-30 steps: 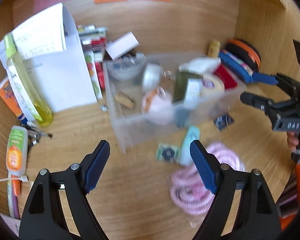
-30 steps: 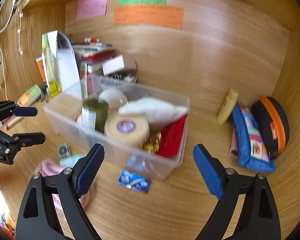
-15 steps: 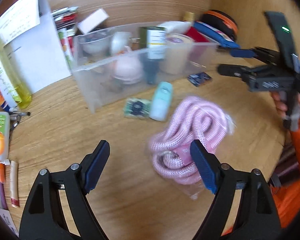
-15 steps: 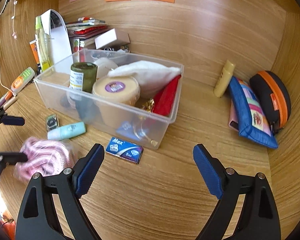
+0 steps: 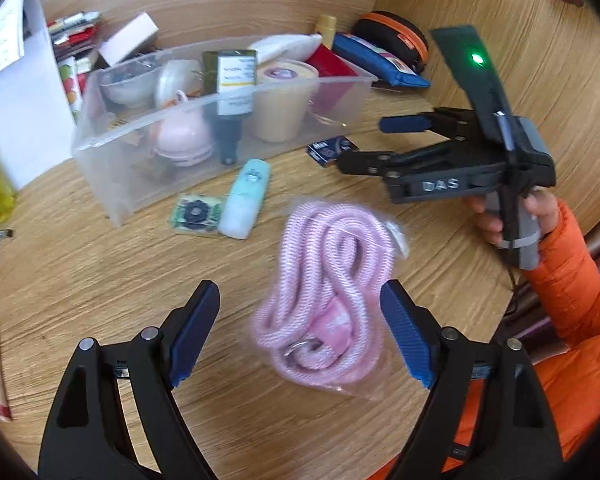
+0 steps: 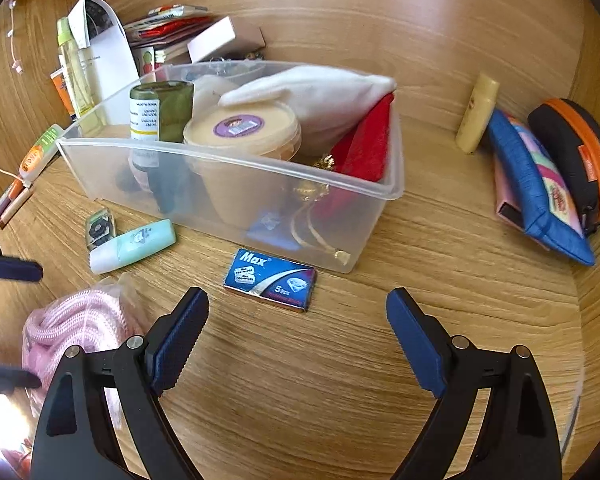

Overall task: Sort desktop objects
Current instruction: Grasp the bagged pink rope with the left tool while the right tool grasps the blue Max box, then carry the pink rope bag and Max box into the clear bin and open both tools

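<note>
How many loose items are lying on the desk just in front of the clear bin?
4: green-black card, mint tube, blue Max box, and pink rope bundle nearer the left fingers. Others may be hidden.

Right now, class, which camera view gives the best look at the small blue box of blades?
The right wrist view: the blue box lies flat on the desk, close ahead of the open right gripper, its print readable. The left wrist view shows it small and distant, partly hidden behind the right gripper's finger.
</note>
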A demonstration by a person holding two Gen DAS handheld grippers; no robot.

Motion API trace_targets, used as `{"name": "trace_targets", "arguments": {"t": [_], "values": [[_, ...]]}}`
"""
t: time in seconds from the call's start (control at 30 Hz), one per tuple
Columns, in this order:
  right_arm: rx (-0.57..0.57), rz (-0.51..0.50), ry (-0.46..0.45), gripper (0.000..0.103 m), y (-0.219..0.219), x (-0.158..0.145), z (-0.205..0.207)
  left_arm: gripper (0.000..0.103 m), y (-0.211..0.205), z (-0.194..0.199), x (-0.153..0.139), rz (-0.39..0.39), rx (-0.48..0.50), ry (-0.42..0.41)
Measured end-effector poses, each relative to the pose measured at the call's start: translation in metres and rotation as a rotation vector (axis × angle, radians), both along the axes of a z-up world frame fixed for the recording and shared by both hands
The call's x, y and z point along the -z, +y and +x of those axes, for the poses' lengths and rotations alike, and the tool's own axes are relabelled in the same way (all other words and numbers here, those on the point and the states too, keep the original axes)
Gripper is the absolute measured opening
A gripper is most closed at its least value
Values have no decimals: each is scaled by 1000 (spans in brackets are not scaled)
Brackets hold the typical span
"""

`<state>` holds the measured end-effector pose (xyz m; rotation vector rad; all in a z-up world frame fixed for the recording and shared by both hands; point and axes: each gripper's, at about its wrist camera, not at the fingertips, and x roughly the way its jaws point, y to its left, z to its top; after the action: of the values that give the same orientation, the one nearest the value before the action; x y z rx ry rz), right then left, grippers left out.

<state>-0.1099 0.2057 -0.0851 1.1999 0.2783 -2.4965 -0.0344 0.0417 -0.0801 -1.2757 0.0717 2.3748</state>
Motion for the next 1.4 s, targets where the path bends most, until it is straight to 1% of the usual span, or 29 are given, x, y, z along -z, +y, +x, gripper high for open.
{"name": "trace_targets", "arguments": {"t": [0.1, 0.27, 0.37, 0.43, 0.47, 0.5, 0.57, 0.63, 0.7, 0.83, 0.9, 1.03, 1.13, 1.17, 1.27, 1.4], "values": [[-16, -1, -25, 89, -7, 4, -5, 83, 7, 0, 5, -8, 26, -10], [-28, 25, -20, 86, -18, 9, -6, 83, 23, -3, 13, -47, 70, -17], [-34, 21, -24, 73, -20, 11, -8, 83, 31, -9, 17, -74, 78, -15], [-47, 1, -31, 68, -21, 12, -9, 83, 37, -12, 18, -84, 82, -7], [-52, 0, -27, 62, -22, 12, -8, 84, 40, -14, 18, -81, 83, -4], [-60, -1, -25, 56, -22, 11, -7, 88, 43, -16, 19, -72, 77, 4], [-83, -5, -19, 48, -25, 10, -4, 90, 50, -18, 21, -79, 67, 17], [-97, -5, -18, 48, -26, 11, -1, 88, 59, -17, 22, -116, 65, 43], [-102, -7, -19, 47, -27, 11, 2, 71, 62, -15, 22, -141, 47, 81], [-107, -37, -14, 47, -21, 8, 8, 69, 53, -16, 21, -125, -17, 86], [-104, -58, -1, 47, -17, 3, 11, 68, 46, -16, 19, -100, -49, 85], [-96, -107, 28, 47, -7, -10, 18, 68, 38, -11, 12, -74, -100, 122], [-93, -123, 57, 47, -4, -20, 22, 68, 25, -6, -2, 4, -121, 152], [-92, -128, 70, 47, -3, -24, 24, 68, 23, -4, -7, 18, -126, 160], [-87, -150, 100, 47, 1, -36, 28, 67, 21, -2, -18, 15, -162, 197], [-76, -162, 138, 47, 4, -50, 28, 67, 9, -3, -35, 60, -202, 215]]}}
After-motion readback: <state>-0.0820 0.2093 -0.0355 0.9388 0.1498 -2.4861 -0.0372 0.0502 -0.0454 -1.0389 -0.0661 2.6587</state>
